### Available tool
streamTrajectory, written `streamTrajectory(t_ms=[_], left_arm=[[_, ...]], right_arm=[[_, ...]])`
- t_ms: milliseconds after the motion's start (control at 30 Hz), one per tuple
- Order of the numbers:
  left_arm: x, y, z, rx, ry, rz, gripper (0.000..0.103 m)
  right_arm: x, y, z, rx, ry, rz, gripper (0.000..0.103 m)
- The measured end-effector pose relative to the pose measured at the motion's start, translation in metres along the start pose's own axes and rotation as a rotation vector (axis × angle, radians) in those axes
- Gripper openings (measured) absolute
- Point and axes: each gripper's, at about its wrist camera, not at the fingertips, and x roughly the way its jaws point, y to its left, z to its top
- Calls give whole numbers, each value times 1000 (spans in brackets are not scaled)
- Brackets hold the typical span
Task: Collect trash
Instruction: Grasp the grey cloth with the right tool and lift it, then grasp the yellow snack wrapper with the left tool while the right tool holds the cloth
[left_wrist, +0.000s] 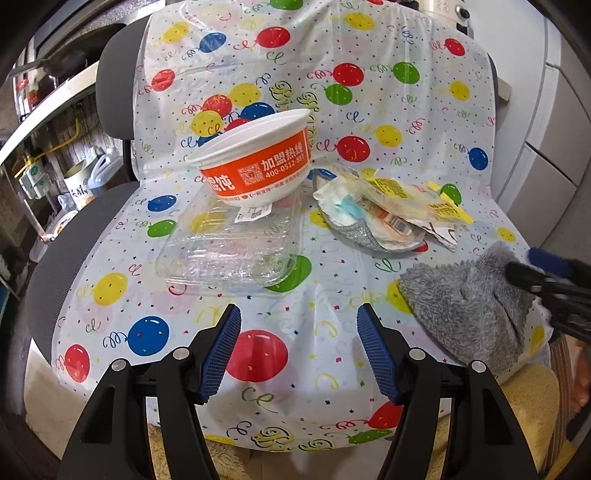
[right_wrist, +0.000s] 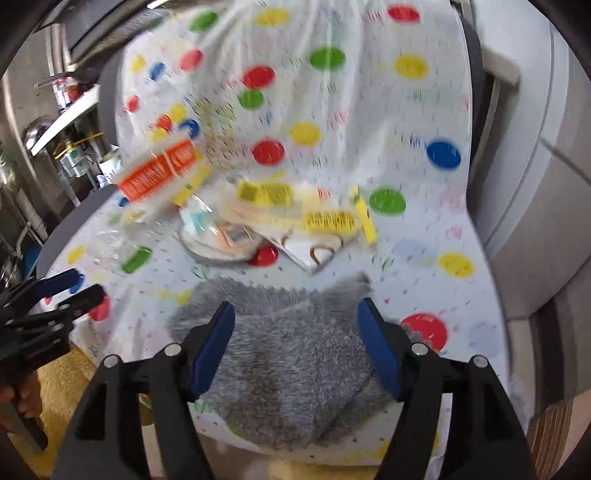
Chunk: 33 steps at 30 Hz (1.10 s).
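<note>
An orange-and-white paper bowl leans tilted on a clear plastic clamshell box in the middle of the balloon-print sheet. To its right lies a pile of wrappers with yellow labels, blurred in the right wrist view as wrappers. A grey fluffy cloth lies at the sheet's front right, also seen as cloth. My left gripper hangs open over bare sheet in front of the clamshell. My right gripper stands open right over the cloth, its pads not pressing on it.
The balloon-print plastic sheet covers a grey chair, seat and backrest. A yellow fuzzy cover shows under the front edge. Kitchen shelves with cans and a jug stand left; grey cabinets stand right.
</note>
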Motion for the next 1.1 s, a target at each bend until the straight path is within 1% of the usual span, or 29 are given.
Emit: streamTrajectory(t_ms=[33, 67, 100, 167, 233, 267, 333, 433, 467, 533, 567, 600, 633, 667, 700, 733, 800, 833, 967, 1067, 1100], left_arm=[[0, 1, 1, -1, -3, 1, 66], [-1, 1, 1, -2, -4, 1, 66], [0, 1, 1, -3, -5, 0, 66], [0, 2, 1, -3, -3, -2, 66], [2, 2, 0, 0, 3, 1, 66], [3, 2, -1, 0, 7, 1, 66], [6, 1, -1, 0, 14, 0, 66], [8, -2, -2, 8, 22, -3, 66], [8, -3, -2, 10, 23, -4, 66], [9, -4, -2, 17, 24, -2, 66], [9, -4, -2, 19, 24, 0, 66], [10, -3, -2, 20, 25, 5, 66], [11, -3, -1, 18, 27, 9, 66], [12, -4, -1, 17, 28, 10, 66], [12, -4, 0, 17, 29, 12, 66], [13, -6, 1, 20, 30, 13, 66], [14, -11, 2, 31, 32, 12, 66], [14, -13, 4, 37, 30, 9, 66], [12, -24, 18, 47, 3, -13, 66], [16, -34, 41, 41, -27, -29, 64], [18, -37, 48, 36, -33, -35, 61]], right_arm=[[-6, 2, 0, -3, -5, 12, 74], [-9, 4, -3, -6, -1, 33, 85], [-9, 4, -7, -6, 4, 49, 93], [-6, 5, -15, -4, 29, 72, 97], [6, 6, -25, -15, 69, 68, 97], [15, 6, -30, -19, 90, 46, 97], [26, 4, -35, -11, 108, 37, 97], [46, 1, -38, 7, 128, 44, 97], [53, 2, -40, -3, 134, 42, 97], [55, 11, -45, -58, 114, 4, 95], [52, 14, -46, -72, 104, 10, 86], [49, 14, -46, -72, 100, 21, 70], [46, 14, -46, -73, 94, 23, 60], [43, 12, -46, -70, 91, 24, 46], [41, 10, -46, -63, 89, 26, 34], [38, 7, -46, -53, 84, 32, 28], [31, 0, -45, -31, 62, 42, 21], [25, -3, -43, -26, 40, 40, 21], [-13, -22, -29, 24, -111, -32, 20], [-32, -36, -22, 59, -184, -108, 20], [-34, -41, -20, 68, -192, -119, 20]])
